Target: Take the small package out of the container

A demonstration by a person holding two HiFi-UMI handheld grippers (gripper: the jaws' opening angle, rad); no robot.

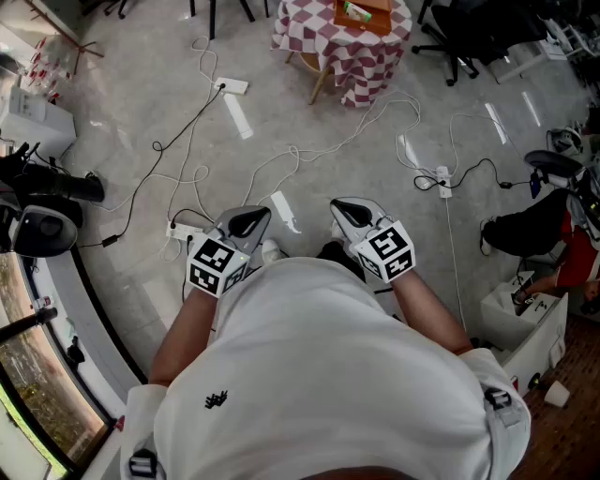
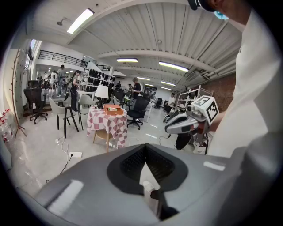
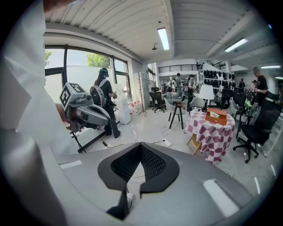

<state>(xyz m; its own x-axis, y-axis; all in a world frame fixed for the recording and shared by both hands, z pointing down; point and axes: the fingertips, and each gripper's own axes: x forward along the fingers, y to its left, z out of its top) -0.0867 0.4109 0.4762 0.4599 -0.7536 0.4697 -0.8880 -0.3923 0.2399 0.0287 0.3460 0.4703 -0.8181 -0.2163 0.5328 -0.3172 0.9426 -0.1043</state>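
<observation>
An orange container [image 1: 361, 14] stands on a small table with a red-and-white checked cloth [image 1: 337, 52], far ahead across the floor. Something green shows inside it; I cannot make out a small package. The same container [image 2: 113, 109] appears in the left gripper view, and the container [image 3: 216, 115] is right of centre in the right gripper view. My left gripper [image 1: 251, 221] and right gripper [image 1: 349, 212] are held side by side close to the person's body, well away from the table. The left gripper [image 2: 145, 149] has its jaws together on nothing. The right gripper [image 3: 140, 150] is likewise shut and empty.
White cables and power strips [image 1: 231, 85] lie across the grey floor between me and the table. Office chairs [image 1: 459, 37] stand at the back right, and a white box [image 1: 525, 328] at the right. People stand in the background [image 3: 104, 101].
</observation>
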